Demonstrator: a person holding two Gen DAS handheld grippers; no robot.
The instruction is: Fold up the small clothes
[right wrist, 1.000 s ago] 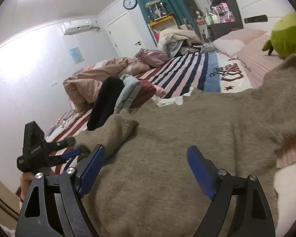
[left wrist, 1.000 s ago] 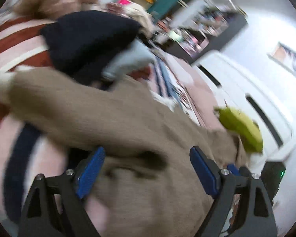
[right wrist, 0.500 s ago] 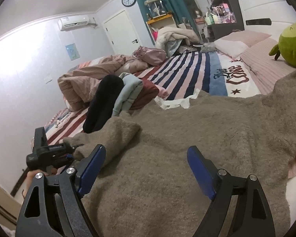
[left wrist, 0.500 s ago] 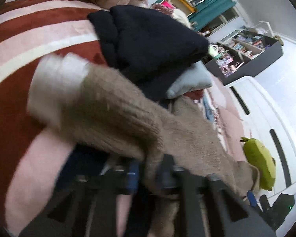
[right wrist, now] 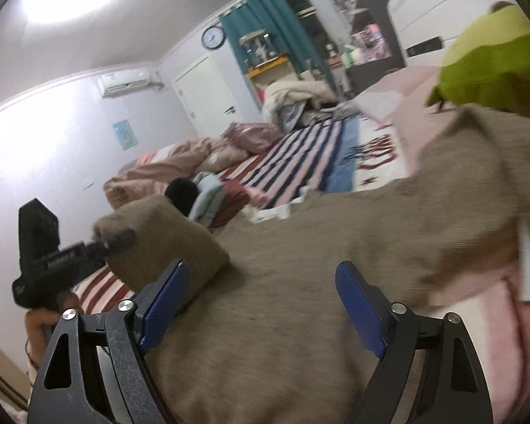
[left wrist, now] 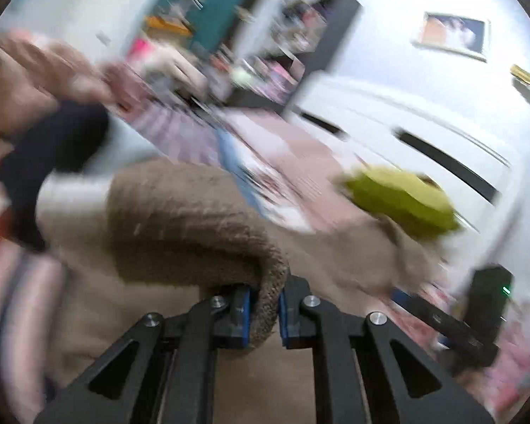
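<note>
On bed: left hand-held gripper (left wrist: pixel 264 312) clamps brown sweater (left wrist: pixel 180 219) sleeve; right hand-held gripper (right wrist: pixel 258 304) agape.

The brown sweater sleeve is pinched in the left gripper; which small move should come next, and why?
Probably carry the sleeve across onto the sweater body and lay it flat. The left gripper is shut on it, lifted and half folded, while the right gripper hovers open over the body.

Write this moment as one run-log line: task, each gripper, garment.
task: fold small clothes | left gripper: shut on sleeve, lifted | right gripper: open over sweater | sweater: spread on bed, unfolded
</note>
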